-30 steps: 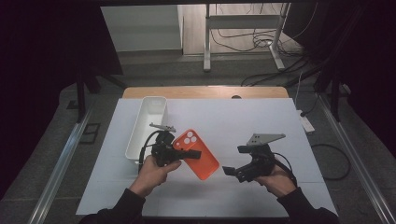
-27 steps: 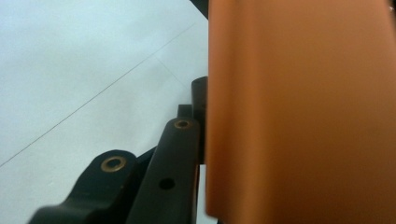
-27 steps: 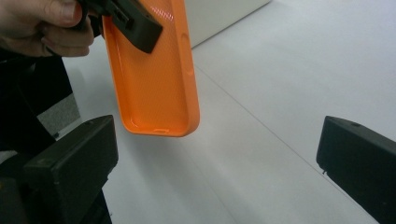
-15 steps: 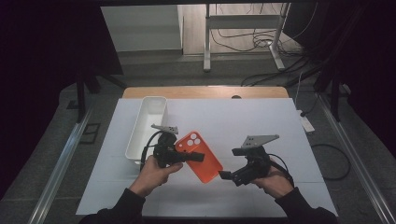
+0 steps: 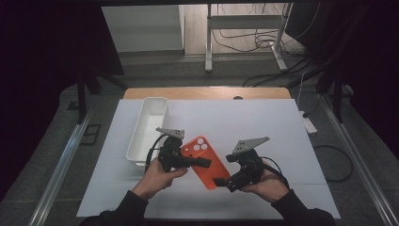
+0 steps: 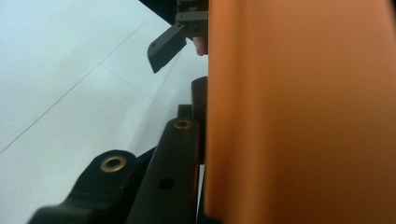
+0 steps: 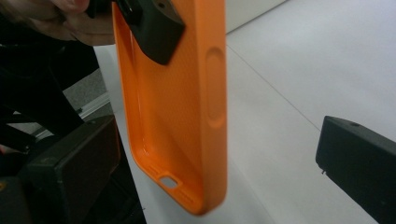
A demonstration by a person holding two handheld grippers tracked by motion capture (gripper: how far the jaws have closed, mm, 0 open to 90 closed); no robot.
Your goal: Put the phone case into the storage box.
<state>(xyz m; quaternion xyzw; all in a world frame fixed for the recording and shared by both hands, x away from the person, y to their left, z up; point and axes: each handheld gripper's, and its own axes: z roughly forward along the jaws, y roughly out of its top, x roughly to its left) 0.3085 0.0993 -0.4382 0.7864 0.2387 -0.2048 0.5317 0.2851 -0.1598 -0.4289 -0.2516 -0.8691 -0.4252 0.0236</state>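
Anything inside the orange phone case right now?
No phone: the phone case is hollow, with only the left gripper clamped on its top edge. That jaw covers the inside there.

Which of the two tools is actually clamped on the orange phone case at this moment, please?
The left tool is shut on the orange phone case near its camera holes; the right tool stands open around the case's bottom end.

Dark long sleeves worn, left gripper (image 5: 203, 161) and right gripper (image 5: 221, 181) black, grey three-cornered plates fitted, black cables trailed, brass-ringed screw holes.
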